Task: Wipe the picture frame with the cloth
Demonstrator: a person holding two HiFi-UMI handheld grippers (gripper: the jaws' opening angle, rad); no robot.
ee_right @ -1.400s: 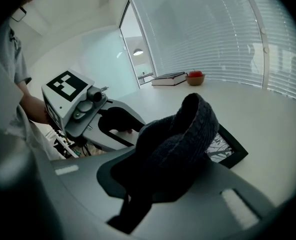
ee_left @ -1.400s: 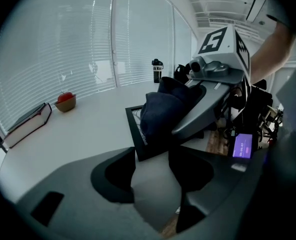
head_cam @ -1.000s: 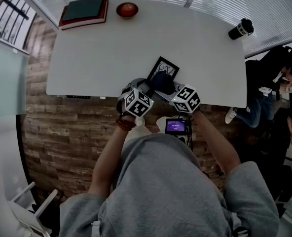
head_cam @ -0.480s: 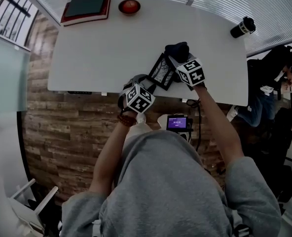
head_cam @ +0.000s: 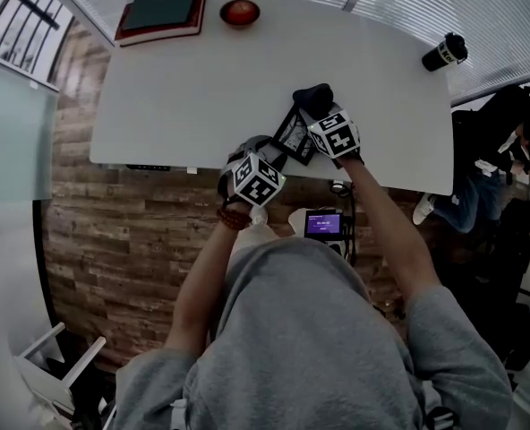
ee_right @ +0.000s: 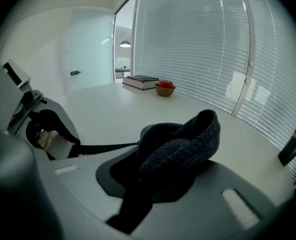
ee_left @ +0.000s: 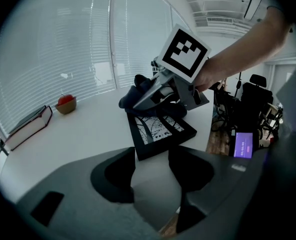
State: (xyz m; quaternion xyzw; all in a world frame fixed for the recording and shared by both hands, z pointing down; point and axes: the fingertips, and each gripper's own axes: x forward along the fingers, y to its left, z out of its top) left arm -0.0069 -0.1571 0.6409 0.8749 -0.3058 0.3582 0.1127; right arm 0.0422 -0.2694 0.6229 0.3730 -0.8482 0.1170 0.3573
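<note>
A black picture frame [head_cam: 294,134] with a branch-pattern print lies on the white table [head_cam: 184,97] near its front edge. My right gripper [head_cam: 323,115] is shut on a dark knitted cloth [head_cam: 312,98], which rests at the frame's far end. In the right gripper view the cloth [ee_right: 180,144] bulges out from between the jaws of that gripper [ee_right: 158,176]. In the left gripper view the frame [ee_left: 160,130] lies just ahead of my left gripper [ee_left: 153,156], whose jaws stand wide apart at its near corner. Whether they touch it I cannot tell.
At the table's far left lie stacked books [head_cam: 160,16], with a small bowl holding a red fruit [head_cam: 240,12] beside them. A dark tumbler [head_cam: 444,52] stands at the far right corner. A device with a lit purple screen [head_cam: 323,225] hangs below the front edge. A person sits at the right [head_cam: 498,141].
My right gripper swept the cloth from the frame's near part across to its far end, then slid back a little to the left. The left gripper and the frame stayed put.
</note>
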